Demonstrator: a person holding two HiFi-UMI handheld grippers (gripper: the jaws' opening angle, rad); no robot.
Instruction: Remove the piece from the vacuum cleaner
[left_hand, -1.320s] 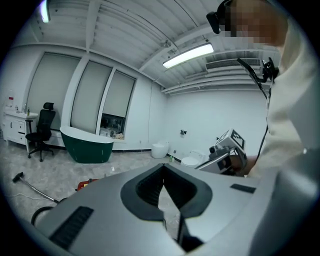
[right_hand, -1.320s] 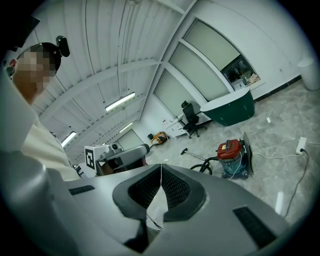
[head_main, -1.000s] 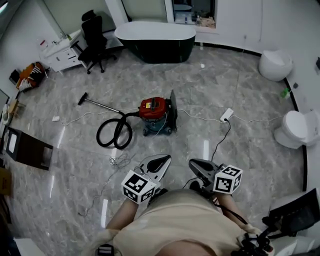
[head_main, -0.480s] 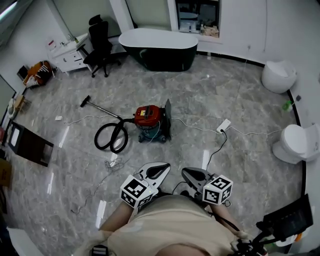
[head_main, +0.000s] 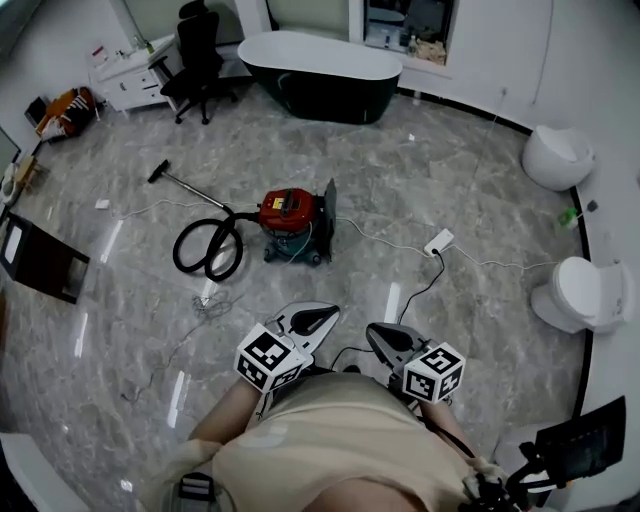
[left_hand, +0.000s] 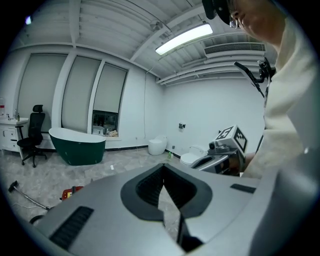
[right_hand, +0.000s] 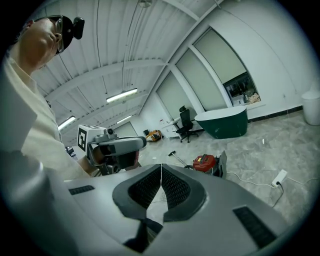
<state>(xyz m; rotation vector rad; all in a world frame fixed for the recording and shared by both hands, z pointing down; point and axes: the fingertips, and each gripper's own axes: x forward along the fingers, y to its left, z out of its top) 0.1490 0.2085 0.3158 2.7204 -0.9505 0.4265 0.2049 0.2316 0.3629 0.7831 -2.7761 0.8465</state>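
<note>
The red canister vacuum cleaner (head_main: 289, 213) stands on the marble floor, well ahead of both grippers. Its black hose (head_main: 205, 249) lies looped to the left, and its wand ends in a floor nozzle (head_main: 158, 172). A dark flat panel (head_main: 328, 222) stands upright against its right side. My left gripper (head_main: 322, 317) and right gripper (head_main: 380, 335) are held close to my body, side by side, both shut and empty. The vacuum cleaner (right_hand: 205, 161) shows beyond the shut right gripper (right_hand: 161, 167). Low at the left of the left gripper (left_hand: 163, 168), the vacuum cleaner (left_hand: 72, 191) is half hidden.
A dark green bathtub (head_main: 320, 62) and a black office chair (head_main: 196, 55) stand at the back. Two white toilets (head_main: 555, 155) (head_main: 578, 292) line the right wall. A power strip (head_main: 437, 241) with trailing cables lies right of the vacuum. A dark box (head_main: 40, 261) sits at left.
The view has shifted, and the vacuum now sits a little higher and further left. Both grippers have drifted lower in the picture. The right one has rolled. Both jaws stay shut.
</note>
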